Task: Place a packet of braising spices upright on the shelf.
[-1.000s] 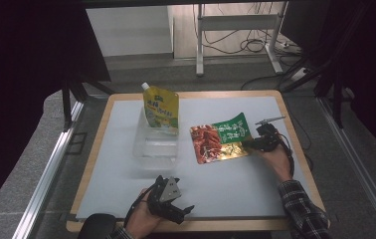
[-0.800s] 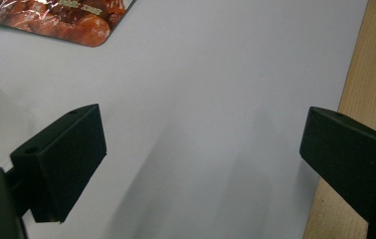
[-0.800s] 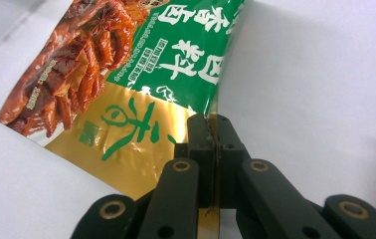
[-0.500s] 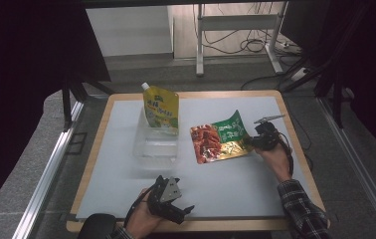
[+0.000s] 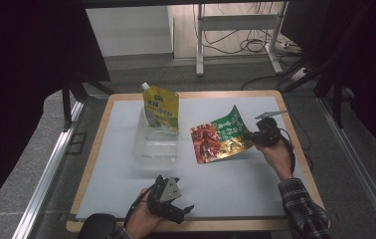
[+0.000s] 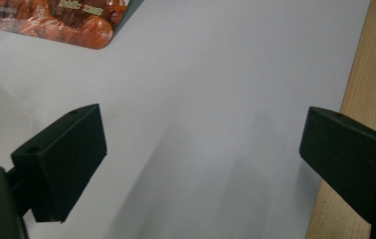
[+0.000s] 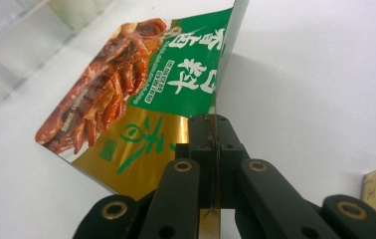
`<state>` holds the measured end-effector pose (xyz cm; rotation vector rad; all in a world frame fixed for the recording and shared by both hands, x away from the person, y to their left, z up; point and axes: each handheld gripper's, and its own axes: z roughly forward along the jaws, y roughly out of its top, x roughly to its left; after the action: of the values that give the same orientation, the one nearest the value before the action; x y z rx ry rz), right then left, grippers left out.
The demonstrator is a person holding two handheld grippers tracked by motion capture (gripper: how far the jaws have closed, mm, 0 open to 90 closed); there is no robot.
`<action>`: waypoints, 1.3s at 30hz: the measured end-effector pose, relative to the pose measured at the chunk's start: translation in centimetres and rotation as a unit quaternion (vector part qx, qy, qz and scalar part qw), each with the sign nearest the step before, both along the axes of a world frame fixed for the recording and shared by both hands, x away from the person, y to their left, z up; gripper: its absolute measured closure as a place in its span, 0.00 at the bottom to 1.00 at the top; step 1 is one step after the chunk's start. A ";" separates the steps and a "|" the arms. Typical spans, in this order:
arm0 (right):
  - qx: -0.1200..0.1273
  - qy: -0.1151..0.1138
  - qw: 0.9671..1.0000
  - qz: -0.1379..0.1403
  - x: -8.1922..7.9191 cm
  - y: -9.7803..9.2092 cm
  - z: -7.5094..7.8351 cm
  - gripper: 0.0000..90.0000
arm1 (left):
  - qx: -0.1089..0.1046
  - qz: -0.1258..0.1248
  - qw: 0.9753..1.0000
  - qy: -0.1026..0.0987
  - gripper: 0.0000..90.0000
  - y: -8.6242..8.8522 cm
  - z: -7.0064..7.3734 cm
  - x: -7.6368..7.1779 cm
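One clear bin point(image 5: 155, 144) holds an upright yellow pouch point(image 5: 161, 106). Right gripper point(image 5: 258, 136) clenched on the snack packet point(image 5: 221, 135), right of centre on the surface point(image 5: 235, 177), long axis sloping left-downward. Left gripper point(image 5: 182, 211) released, near edge.

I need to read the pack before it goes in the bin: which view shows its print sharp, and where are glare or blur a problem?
Right gripper view: the green and red foil snack pouch reads sharp, gold band mildly shiny; right gripper clamps its edge. High view: pouch small, print illegible. Left gripper view: the open left gripper looks soft.
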<state>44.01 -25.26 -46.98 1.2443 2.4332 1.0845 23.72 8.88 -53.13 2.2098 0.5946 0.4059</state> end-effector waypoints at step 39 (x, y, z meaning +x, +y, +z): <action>-0.007 -0.062 0.994 0.089 -0.1 7.4 10.3 0.99 | -0.001 0.002 1.000 -0.002 0.05 0.1 0.0 0.0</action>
<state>43.87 -17.85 -36.64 0.9397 2.4875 1.1497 23.75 8.97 -53.09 2.2058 0.5978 0.4131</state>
